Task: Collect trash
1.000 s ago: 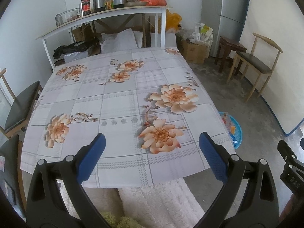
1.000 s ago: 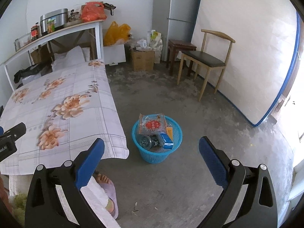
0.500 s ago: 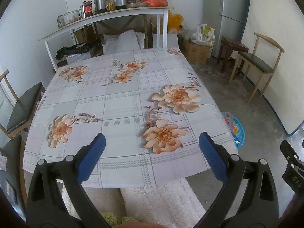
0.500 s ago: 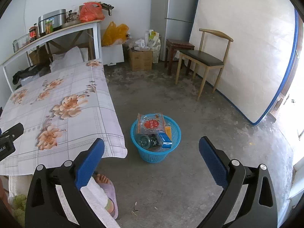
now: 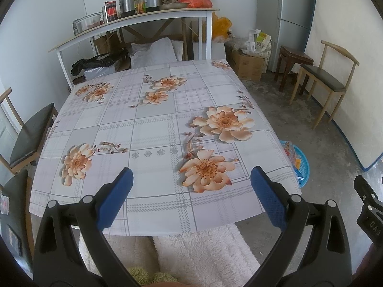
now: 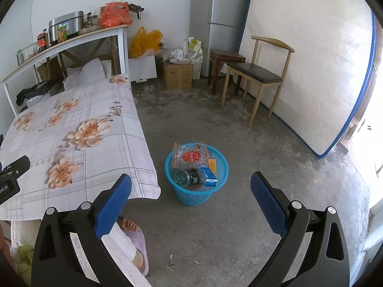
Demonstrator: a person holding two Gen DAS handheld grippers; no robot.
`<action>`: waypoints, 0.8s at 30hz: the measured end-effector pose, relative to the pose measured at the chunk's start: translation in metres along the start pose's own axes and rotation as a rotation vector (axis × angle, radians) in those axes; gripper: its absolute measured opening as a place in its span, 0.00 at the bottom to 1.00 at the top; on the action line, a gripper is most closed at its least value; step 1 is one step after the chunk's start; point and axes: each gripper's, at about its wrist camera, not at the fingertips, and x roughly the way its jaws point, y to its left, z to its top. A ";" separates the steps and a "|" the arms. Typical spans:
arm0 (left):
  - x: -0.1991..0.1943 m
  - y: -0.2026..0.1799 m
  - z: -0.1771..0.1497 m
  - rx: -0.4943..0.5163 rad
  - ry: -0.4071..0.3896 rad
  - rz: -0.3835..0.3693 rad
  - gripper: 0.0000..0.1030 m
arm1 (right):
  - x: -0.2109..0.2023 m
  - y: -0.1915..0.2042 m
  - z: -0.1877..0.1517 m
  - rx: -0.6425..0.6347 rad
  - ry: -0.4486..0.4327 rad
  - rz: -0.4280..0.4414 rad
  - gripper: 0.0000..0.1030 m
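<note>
Below, both grippers' fingers gape apart, holding nothing. Left gripper (image 5: 190, 186) hovers over the floral table (image 5: 153, 124); right gripper (image 6: 191, 191) frames the blue trash basket (image 6: 216, 184) at centre.

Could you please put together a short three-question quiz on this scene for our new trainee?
1. True or false: the left hand-held gripper and the right hand-held gripper are both open and hold nothing.
2. Where does the blue basket stand? A) on the table B) on the floor beside the table C) on the chair
3. Fill in: inside the basket, the clear packet with the red label leans against the ____ rim.

Key: 1 true; 2 B; 3 far. The tablecloth carries no loose items, and the can and blue box lie in the basket too.
</note>
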 end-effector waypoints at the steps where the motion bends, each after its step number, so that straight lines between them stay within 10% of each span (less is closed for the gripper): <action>1: 0.000 -0.001 0.000 0.000 0.000 0.000 0.92 | 0.000 0.000 0.000 0.000 0.001 0.000 0.94; 24: 0.000 -0.001 0.000 0.001 0.001 -0.001 0.92 | 0.002 0.001 -0.002 -0.002 0.005 0.002 0.94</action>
